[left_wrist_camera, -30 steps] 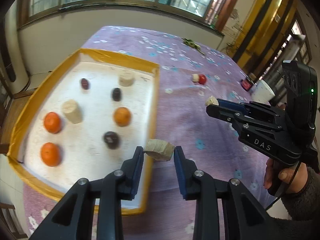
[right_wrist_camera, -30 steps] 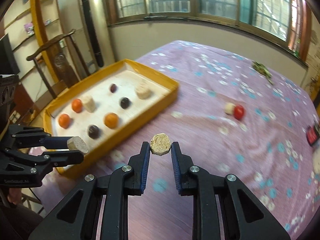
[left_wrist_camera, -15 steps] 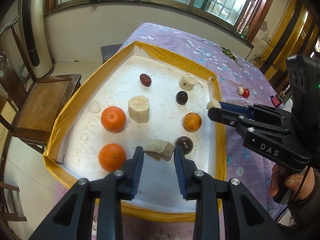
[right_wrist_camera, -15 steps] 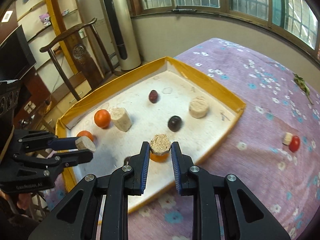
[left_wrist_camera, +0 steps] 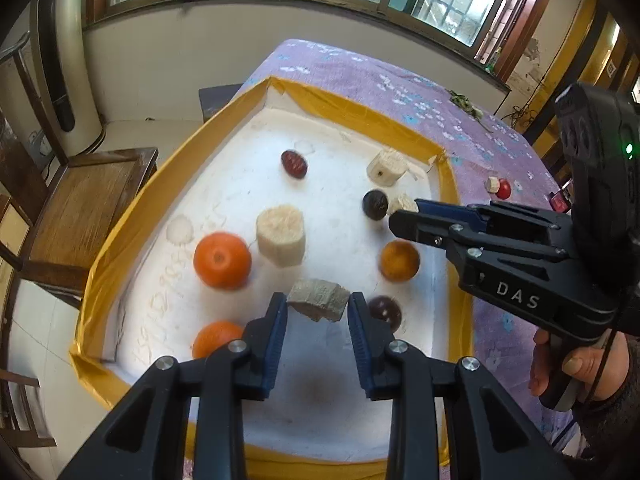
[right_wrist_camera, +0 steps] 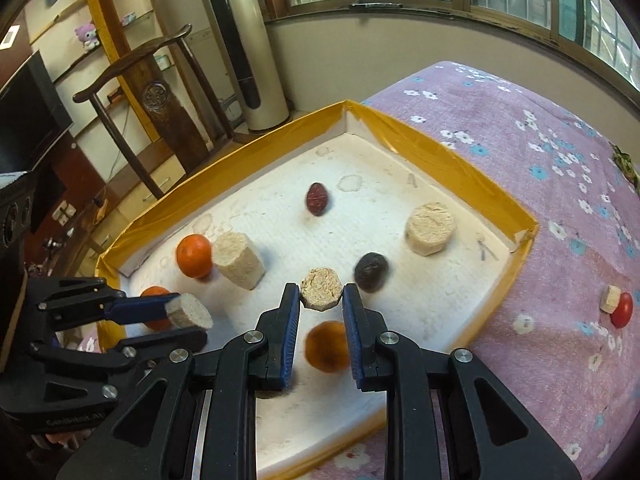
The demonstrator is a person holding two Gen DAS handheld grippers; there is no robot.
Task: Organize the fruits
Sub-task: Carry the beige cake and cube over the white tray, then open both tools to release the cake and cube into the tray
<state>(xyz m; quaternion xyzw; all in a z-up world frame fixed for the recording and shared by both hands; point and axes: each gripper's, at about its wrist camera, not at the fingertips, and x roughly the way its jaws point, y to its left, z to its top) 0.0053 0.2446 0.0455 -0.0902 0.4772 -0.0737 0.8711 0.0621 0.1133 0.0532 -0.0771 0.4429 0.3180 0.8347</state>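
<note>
A white tray with a yellow rim [left_wrist_camera: 132,220] [right_wrist_camera: 440,148] sits on the purple cloth. My left gripper [left_wrist_camera: 318,308] is shut on a pale beige fruit chunk [left_wrist_camera: 318,299] and holds it above the tray's near part. My right gripper [right_wrist_camera: 322,298] is shut on a second pale round chunk [right_wrist_camera: 322,288], held above the tray's middle; it also shows in the left wrist view [left_wrist_camera: 404,206]. In the tray lie oranges [left_wrist_camera: 222,260] [left_wrist_camera: 399,261], two pale chunks [left_wrist_camera: 281,235] [left_wrist_camera: 386,167] and dark red fruits [left_wrist_camera: 294,163] [left_wrist_camera: 375,204] [left_wrist_camera: 385,310].
A small red fruit [right_wrist_camera: 622,309] and a pale piece [right_wrist_camera: 610,299] lie on the cloth to the right of the tray. A wooden chair [left_wrist_camera: 84,200] stands left of the table. Green leaves [left_wrist_camera: 466,104] lie at the far table edge.
Both grippers, each still holding its chunk, have moved left from over the cloth to above the tray and come lower and closer to it.
</note>
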